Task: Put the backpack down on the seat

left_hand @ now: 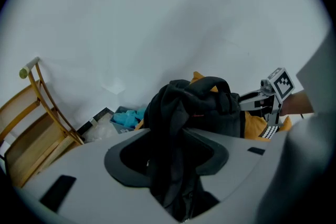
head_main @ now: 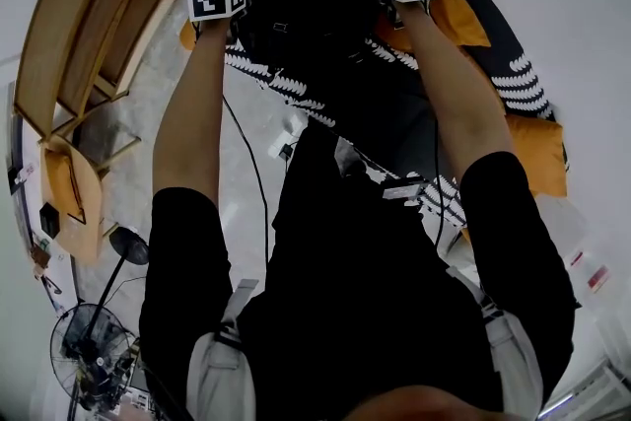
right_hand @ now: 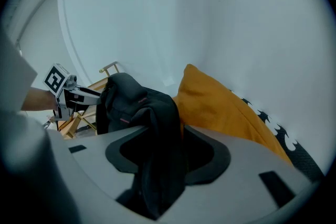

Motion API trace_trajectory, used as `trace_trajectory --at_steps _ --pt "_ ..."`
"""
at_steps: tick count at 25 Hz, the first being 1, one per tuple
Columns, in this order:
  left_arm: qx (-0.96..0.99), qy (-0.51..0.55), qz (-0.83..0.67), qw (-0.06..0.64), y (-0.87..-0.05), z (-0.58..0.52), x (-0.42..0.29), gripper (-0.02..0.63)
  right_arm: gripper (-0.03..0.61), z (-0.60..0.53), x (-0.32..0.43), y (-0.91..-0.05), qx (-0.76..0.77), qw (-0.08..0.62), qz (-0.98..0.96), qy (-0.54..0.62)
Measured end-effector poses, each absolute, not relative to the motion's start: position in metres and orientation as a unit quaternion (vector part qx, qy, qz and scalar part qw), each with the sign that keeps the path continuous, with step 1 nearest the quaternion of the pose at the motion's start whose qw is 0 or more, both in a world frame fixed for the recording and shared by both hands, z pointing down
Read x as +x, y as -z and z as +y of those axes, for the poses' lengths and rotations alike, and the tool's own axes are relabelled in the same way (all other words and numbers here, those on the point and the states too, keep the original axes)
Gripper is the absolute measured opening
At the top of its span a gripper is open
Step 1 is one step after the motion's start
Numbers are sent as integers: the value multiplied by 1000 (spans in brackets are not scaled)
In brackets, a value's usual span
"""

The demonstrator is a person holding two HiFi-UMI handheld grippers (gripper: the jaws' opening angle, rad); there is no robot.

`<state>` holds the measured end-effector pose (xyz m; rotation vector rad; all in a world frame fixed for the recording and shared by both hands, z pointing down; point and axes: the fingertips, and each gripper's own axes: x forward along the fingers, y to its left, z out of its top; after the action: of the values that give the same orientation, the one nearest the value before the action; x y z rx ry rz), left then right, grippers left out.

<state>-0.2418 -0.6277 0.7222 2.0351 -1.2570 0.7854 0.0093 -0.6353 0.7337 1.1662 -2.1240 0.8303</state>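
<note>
The black backpack (head_main: 306, 5) hangs over the orange cushion (head_main: 463, 15) of a seat with a black-and-white patterned cover (head_main: 513, 84). My left gripper (head_main: 242, 30) is at the pack's left side and my right gripper (head_main: 389, 15) at its right side. In the left gripper view a black strap (left_hand: 176, 165) runs through the gap of my left gripper (left_hand: 173, 176), with dark space on both sides of it. In the right gripper view another strap (right_hand: 157, 160) lies loosely in the gap of my right gripper (right_hand: 163, 176), beside the cushion (right_hand: 226, 107). Both stand open.
A wooden folding chair (head_main: 89, 35) stands to the left on the grey floor. A fan (head_main: 94, 350) is at the lower left, and a cable (head_main: 258, 182) trails across the floor. A box with blue stuff (left_hand: 126, 117) sits by the white wall.
</note>
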Motion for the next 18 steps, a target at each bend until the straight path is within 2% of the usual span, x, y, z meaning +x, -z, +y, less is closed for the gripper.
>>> trace_trajectory --at_steps 5,7,11,14,18 --pt "770 -276 -489 301 -698 -596 -257 170 181 -600 21 -719 436 265 -802 -311" --pt "778 -261 -487 300 -684 -574 -257 96 144 -583 28 -702 443 250 -808 -295" --pt "792 -215 -501 273 -639 -530 -250 39 92 -547 49 -645 467 204 -824 -248" --pt "799 -166 -528 236 -588 -498 -247 23 51 -513 58 -584 473 160 -844 -198" --pt "811 -101 -536 213 -522 -443 -233 15 32 -445 71 -501 457 126 -873 -113"
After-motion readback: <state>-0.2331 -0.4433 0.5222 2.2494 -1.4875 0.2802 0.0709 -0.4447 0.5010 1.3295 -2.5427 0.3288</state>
